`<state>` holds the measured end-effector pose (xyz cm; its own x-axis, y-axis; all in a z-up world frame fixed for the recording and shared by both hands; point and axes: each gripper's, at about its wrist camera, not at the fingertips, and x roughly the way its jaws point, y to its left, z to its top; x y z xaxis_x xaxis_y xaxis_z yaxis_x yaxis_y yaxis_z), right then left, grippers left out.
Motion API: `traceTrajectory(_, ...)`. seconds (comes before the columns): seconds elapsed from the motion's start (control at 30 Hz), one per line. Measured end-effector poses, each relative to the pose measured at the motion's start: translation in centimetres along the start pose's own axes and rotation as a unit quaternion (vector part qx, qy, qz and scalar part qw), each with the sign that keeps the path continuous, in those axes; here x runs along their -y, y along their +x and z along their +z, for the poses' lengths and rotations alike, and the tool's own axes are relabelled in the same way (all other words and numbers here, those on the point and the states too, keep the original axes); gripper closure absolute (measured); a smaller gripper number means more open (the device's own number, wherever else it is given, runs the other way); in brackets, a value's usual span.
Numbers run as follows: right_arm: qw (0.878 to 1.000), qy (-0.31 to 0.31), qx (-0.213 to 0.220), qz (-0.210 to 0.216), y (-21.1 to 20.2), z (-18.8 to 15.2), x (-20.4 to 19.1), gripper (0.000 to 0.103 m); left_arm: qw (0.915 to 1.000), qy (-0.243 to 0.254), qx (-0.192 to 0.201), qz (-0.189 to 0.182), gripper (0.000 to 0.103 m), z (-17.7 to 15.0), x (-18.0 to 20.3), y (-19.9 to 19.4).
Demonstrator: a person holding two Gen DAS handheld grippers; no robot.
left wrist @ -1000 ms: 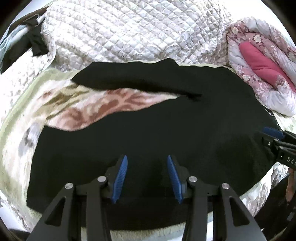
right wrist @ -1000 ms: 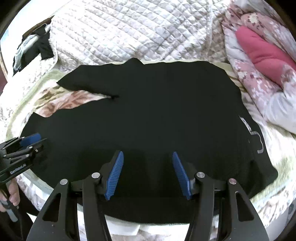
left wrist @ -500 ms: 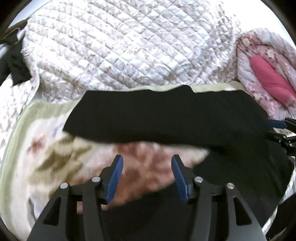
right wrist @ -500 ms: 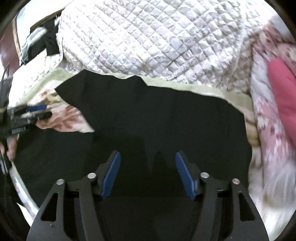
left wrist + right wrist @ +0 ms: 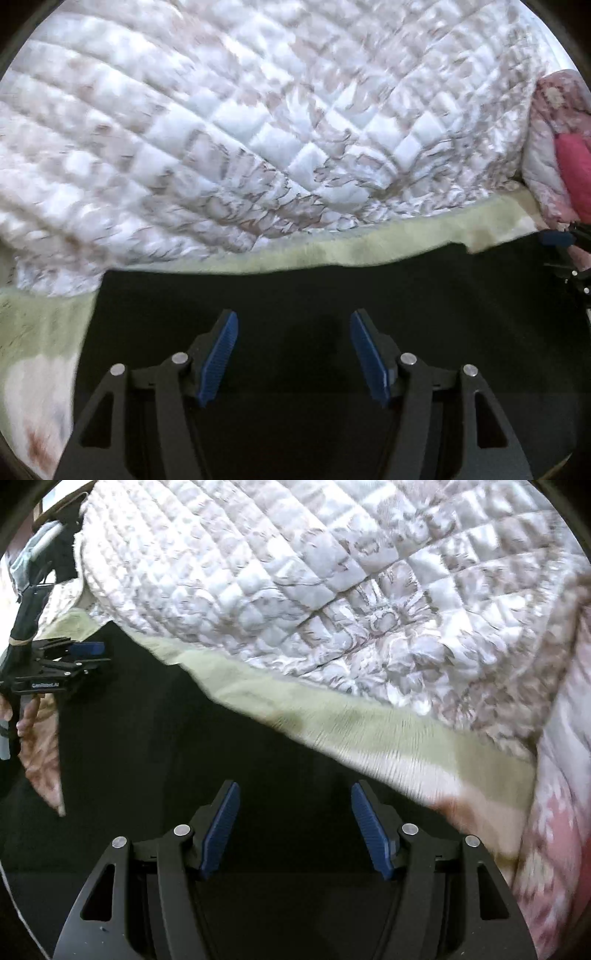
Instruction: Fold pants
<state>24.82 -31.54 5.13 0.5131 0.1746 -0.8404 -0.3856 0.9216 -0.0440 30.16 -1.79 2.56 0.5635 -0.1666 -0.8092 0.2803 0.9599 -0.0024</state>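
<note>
Black pants point(image 5: 332, 288) spread flat on a pale green blanket point(image 5: 369, 251), just below a quilted white cover point(image 5: 258, 129). At left, left gripper point(image 5: 293, 350) above the dark cloth, jaws opening, nothing pinched between blue pads. At right, right gripper point(image 5: 295, 827) likewise over the pants, jaws wide, empty. Pink floral bedding point(image 5: 554, 110) at far right.

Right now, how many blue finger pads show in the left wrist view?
3. Two belong to the left gripper, whose jaws are opening over the black pants, nothing between them. One sits at the right edge on the right gripper; its second pad is hidden.
</note>
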Motion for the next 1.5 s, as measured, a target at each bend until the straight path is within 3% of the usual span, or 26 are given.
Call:
traceTrajectory(0.07,1.0,-0.008,-0.013,0.006,1.3,0.8,0.7,0.04,0.9999,0.005,-0.01,0.011,0.036,0.6,0.2,2.0)
traceTrajectory(0.17,0.997,-0.027,-0.065,0.016,4.4,1.4,1.4,0.039,0.9998,0.012,0.0,0.013,0.025,0.7,0.9,3.4)
traceTrajectory(0.23,0.997,-0.034,-0.064,0.021,4.9,1.3,1.3,0.039,0.9987,0.034,0.007,0.038,0.026,0.3,1.9,3.8)
traceTrajectory(0.3,0.997,-0.039,-0.061,0.029,4.7,1.2,1.0,0.06,0.9977,0.051,0.018,0.041,0.047,0.0,2.6,3.5)
traceTrajectory(0.33,0.997,-0.039,-0.057,0.036,4.5,1.2,0.8,0.091,0.9972,0.057,0.023,0.043,0.054,-0.1,3.0,3.2)
traceTrajectory(0.37,0.997,-0.04,-0.053,0.029,4.3,1.1,0.6,0.093,0.9967,0.063,0.026,0.044,0.069,-0.2,3.4,3.1)
traceTrajectory(0.4,0.997,-0.047,-0.053,0.02,4.1,1.0,0.0,0.093,0.9963,0.069,0.03,0.041,0.085,-0.3,3.8,2.8)
traceTrajectory(0.47,0.997,-0.062,-0.046,0.0,3.5,0.9,-1.0,0.094,0.9952,0.074,0.036,0.052,0.096,-0.3,4.5,1.9)
traceTrajectory(0.57,0.998,-0.062,-0.018,-0.016,0.9,0.7,-1.9,0.094,0.9957,0.061,0.049,0.049,0.096,-0.3,4.3,-0.1)
traceTrajectory(0.73,0.997,-0.053,0.043,-0.023,-6.3,-0.7,-3.6,0.094,0.9949,0.015,0.093,0.034,0.096,-1.4,3.3,-6.9)
traceTrajectory(0.93,0.994,-0.027,0.102,-0.009,-14.9,-5.3,-7.2,0.094,0.9891,-0.032,0.144,-0.002,0.096,-6.5,3.5,-16.3)
traceTrajectory(1.0,0.994,-0.009,0.112,0.002,-17.4,-8.3,-8.7,0.094,0.9871,-0.045,0.154,-0.01,0.096,-9.1,3.8,-18.9)
traceTrajectory(1.13,0.994,0.035,0.101,0.016,-19.7,-14.1,-11.3,0.094,0.9871,-0.06,0.147,-0.021,0.096,-15.5,4.8,-22.2)
traceTrajectory(1.37,0.989,0.147,-0.016,0.023,-14.7,-23.1,-13.4,0.091,0.9962,-0.063,0.056,-0.023,0.095,-25.2,7.3,-20.3)
traceTrajectory(1.5,0.981,0.19,0.006,0.025,-15.5,-24.3,-13.3,0.077,0.995,-0.083,0.049,-0.026,0.091,-26.8,6.6,-21.3)
